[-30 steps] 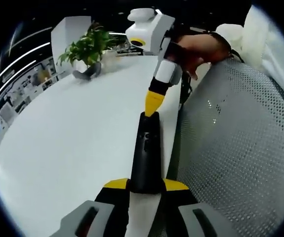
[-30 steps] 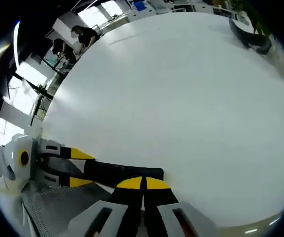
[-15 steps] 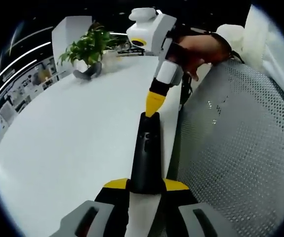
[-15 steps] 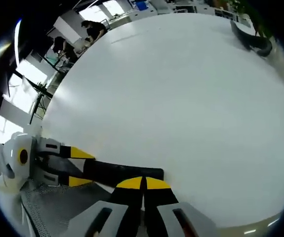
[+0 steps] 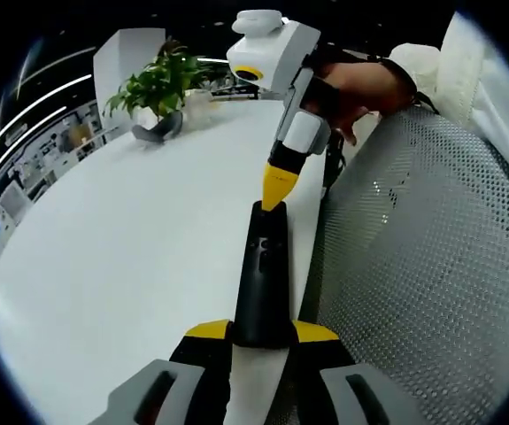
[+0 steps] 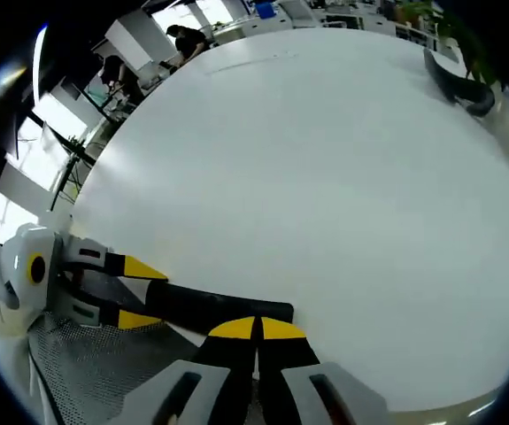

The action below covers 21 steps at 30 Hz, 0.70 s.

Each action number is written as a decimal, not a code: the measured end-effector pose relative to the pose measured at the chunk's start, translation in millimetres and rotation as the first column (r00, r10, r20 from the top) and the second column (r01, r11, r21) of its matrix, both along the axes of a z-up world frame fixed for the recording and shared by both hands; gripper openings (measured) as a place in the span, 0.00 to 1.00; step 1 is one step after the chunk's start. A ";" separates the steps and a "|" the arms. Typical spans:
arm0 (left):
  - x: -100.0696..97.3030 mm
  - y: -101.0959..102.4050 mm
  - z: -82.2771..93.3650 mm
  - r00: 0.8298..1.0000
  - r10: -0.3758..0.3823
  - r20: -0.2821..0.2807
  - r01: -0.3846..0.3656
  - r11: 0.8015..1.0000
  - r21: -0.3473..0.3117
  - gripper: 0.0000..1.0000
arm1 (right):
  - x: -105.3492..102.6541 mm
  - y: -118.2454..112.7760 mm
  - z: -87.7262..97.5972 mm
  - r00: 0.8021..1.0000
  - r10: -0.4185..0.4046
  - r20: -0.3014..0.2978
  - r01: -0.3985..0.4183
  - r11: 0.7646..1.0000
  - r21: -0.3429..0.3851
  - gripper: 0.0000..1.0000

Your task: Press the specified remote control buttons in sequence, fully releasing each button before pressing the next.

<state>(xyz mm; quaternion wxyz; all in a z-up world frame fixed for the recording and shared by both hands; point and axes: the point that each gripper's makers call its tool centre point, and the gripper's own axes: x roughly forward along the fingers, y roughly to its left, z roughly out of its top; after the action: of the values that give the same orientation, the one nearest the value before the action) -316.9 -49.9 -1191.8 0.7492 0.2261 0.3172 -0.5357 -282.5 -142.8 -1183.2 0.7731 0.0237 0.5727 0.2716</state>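
My left gripper point(image 5: 261, 335) clamps the near end of the black remote point(image 5: 263, 274), which runs out along the edge of the white table point(image 5: 121, 257), with the mesh chair back point(image 5: 413, 266) just to its right. My right gripper point(image 5: 278, 183), jaws pinched together, points its yellow tip at the remote's far end; I cannot tell whether it is touching.

The risk I judge: if I press off-centre, the remote could pivot in my left grip and slide off the table edge, or I could catch two buttons at once.

The left gripper view shows the remote's button face and the potted plant point(image 5: 158, 87). The right gripper view shows my left gripper point(image 6: 139, 292) gripping the remote point(image 6: 219, 307) from the side, my own right gripper point(image 6: 256, 329) with tips closed together, and people point(image 6: 188, 37) far beyond the table.
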 end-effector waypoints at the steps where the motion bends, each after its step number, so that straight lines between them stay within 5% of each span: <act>1: 0.0 -0.1 0.0 1.000 0.000 0.000 0.000 1.000 -0.001 0.25 | 0.1 -0.2 0.0 1.000 0.000 0.000 0.000 1.000 0.001 0.00; 21: 0.7 0.1 0.1 1.000 0.005 0.002 -0.005 1.000 -0.007 0.25 | -0.2 0.3 0.4 1.000 -0.026 -0.017 0.027 0.999 0.022 0.00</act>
<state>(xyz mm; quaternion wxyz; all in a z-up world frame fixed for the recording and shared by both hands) -316.2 -49.8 -1191.7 0.7516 0.2235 0.3151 -0.5347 -282.7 -142.5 -1182.8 0.7716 0.0420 0.5756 0.2675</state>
